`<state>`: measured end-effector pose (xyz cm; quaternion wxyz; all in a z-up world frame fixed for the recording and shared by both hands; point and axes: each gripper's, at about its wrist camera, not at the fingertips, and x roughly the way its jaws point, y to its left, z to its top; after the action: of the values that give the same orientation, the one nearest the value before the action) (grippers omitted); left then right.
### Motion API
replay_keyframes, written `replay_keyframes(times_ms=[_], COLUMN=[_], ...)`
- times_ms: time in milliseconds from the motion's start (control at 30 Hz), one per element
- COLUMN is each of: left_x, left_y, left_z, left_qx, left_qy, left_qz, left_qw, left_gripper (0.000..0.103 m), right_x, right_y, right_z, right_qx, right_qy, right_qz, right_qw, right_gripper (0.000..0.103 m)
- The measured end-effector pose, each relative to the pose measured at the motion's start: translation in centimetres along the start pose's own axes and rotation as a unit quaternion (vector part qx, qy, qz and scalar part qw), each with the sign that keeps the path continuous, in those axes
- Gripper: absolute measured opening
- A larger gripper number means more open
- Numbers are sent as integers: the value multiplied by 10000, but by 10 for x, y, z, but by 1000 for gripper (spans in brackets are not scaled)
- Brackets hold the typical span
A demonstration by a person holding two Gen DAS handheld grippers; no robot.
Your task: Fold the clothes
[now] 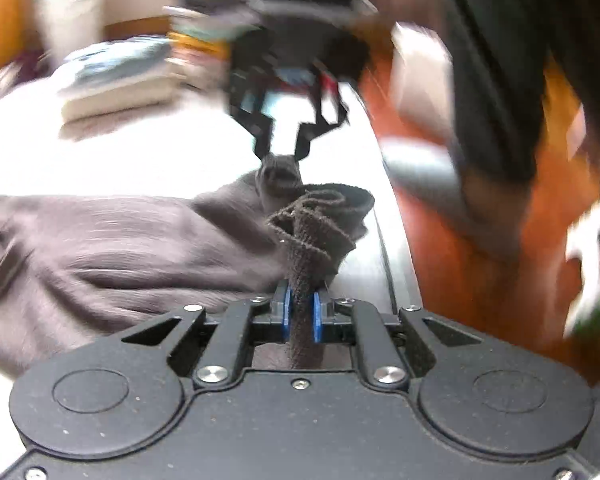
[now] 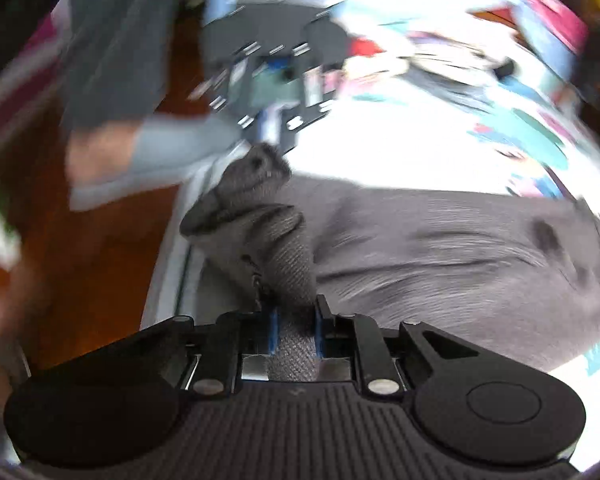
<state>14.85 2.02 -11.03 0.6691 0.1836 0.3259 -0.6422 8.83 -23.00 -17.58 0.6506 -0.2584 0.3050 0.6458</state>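
**A:** What is the biggest thing here, and how would it handle?

**B:** A grey-brown garment (image 1: 112, 248), spread in loose wrinkles over a white desk (image 1: 140, 160). It looks soft, light and limp, so I judge it will sag and bunch wherever it is not held. It is not fragile. The cloth seems matte and slightly textured, so it is unlikely to slip from a firm pinch.

**A:** Where does it lie?

**B:** Most of it rests on the desk surface, reaching toward the desk's edge, beyond which an orange-brown floor (image 1: 480, 280) shows. One end of the garment is gathered up near that edge, lifted off the surface.

**A:** Where is the best place to take hold?

**B:** At a hem or corner, I think, two points well apart along one edge, so the cloth hangs flat between them.

**A:** What are the tools doing?

**B:** The left tool (image 1: 300, 316) is pinching a ribbed, rolled band of the garment between its blue pads (image 1: 286, 312). The right tool (image 2: 296, 328) is likewise pinching a bunched fold of knit cloth. In the left view the right tool appears opposite, its tips at a small peak of fabric. The two grips are near each other.

**A:** Anything else?

**B:** Blurred stacks of folded items (image 1: 116, 88) sit at the desk's far side. Both views are motion-smeared, so fine detail is lost.
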Motion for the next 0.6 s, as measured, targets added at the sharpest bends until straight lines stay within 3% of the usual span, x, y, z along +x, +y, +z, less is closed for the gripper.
replay_keyframes(times_ms=[67,133,233,300,400,433,467,500,533,567,600], left_x=[-20,-36,-45,-37,-16,-10,-8,-12,-15,-20,-25], left_y=[42,85,143,173,203,210,212,209,207,201,194], left_z=[1,-5,-26,-46,-78,-88,-97,-105,-113,-119,-124], left_qx=[-765,-1408,-2420,-3081,-4089,-4404,-4669,-4866,-5053,-5171,-5281], left_qy=[-453,-886,-1450,-1526,-1414,-1355,-1347,-1458,-1575,-1768,-1954], left_qz=[-50,-51,141,226,456,564,622,584,541,435,327], left_qw=[9960,9861,9593,9388,9004,8858,8718,8594,8467,8364,8257], left_gripper=[9,8,8,8,9,9,10,17,37,49,61], right_x=[-5,-9,-11,2,31,38,44,45,43,40,37], right_y=[-41,-82,-144,-186,-237,-249,-255,-257,-254,-250,-243], right_z=[8,16,21,7,-28,-41,-55,-70,-83,-96,-105], right_qx=[580,1162,2047,2844,4275,4721,5151,5532,5794,6029,6139], right_qy=[-346,-697,-1131,-1180,-1140,-1149,-1187,-1328,-1559,-1800,-1942], right_qz=[-37,-73,-152,-119,13,-11,-69,-61,58,193,262], right_qw=[9977,9908,9721,9514,8968,8740,8489,8224,8000,7770,7647], right_gripper=[18,18,18,19,26,28,37,45,49,59,68])
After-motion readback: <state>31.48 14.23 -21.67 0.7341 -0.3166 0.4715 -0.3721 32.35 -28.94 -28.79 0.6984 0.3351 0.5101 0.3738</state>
